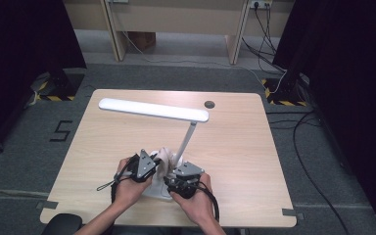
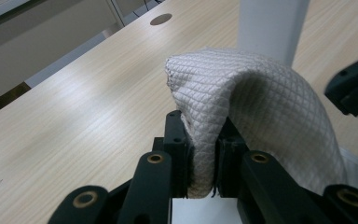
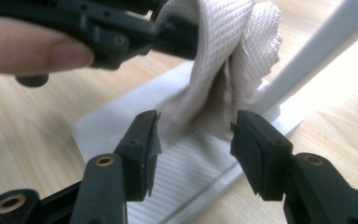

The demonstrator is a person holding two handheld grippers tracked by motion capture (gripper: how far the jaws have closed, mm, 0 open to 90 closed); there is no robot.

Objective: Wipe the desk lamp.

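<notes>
A white desk lamp (image 1: 156, 110) stands on the table with its flat base (image 3: 121, 126) near the front edge. A pale quilted cloth (image 2: 256, 107) rises in a fold above that base, beside the lamp's stem (image 1: 186, 142). My left gripper (image 2: 204, 154) is shut on the cloth's edge and holds it up. My right gripper (image 3: 193, 144) is open just in front of the cloth (image 3: 219, 51), its pads apart and touching nothing. In the high view both grippers, left (image 1: 147, 169) and right (image 1: 183, 178), sit close together over the base.
The wooden table (image 1: 103, 147) has a round cable hole (image 1: 209, 104) at its far right. A person's finger (image 3: 32, 44) rests on the left gripper. Dark curtains, cables on the floor and a wooden bench stand beyond the table.
</notes>
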